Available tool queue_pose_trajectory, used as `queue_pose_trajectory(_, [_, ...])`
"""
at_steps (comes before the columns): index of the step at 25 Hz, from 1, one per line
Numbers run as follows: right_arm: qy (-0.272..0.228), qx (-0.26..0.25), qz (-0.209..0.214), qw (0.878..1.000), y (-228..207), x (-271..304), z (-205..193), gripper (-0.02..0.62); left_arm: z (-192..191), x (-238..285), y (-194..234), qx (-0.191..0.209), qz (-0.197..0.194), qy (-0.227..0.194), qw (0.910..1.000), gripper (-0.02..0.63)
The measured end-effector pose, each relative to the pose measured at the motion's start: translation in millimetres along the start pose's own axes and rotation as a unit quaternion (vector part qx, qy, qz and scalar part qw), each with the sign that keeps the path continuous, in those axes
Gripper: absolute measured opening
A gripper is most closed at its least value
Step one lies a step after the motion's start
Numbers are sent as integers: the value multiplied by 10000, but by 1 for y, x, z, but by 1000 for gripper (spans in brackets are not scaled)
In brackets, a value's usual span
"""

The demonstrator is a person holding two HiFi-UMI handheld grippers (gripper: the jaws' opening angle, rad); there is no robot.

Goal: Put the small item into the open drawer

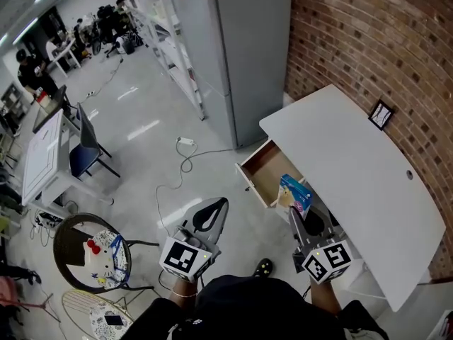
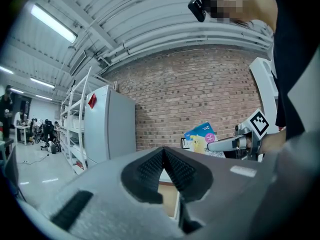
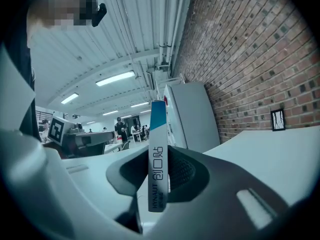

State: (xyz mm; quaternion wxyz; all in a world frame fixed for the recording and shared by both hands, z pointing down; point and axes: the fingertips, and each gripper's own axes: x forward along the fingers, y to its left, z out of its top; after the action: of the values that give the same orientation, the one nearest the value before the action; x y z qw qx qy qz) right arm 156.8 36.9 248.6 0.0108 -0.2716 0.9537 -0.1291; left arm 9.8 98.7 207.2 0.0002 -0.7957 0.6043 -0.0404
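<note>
Our right tongs (image 1: 296, 207) clamp the small blue-and-white box (image 1: 295, 192) upright, just ahead of their tips over the open drawer's (image 1: 265, 167) near end. Our left tongs (image 1: 220, 206) are closed, holding nothing.

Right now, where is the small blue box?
In the head view, the blue box is right of centre, clamped upright in the right gripper. It is at a corner of the open drawer, beside the white desk.

The white curved table (image 1: 354, 168) carries a small black-framed picture (image 1: 381, 114) at its back edge, by the brick wall (image 1: 368, 41). Its wooden drawer (image 1: 263, 170) stands open.
</note>
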Motion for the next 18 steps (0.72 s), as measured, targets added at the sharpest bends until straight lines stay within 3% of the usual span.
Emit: queue_pose_trajectory(18, [155, 50, -147, 9998, -72, -15, -12, 93, -20, 66, -33, -98, -184, 170, 9996, -8])
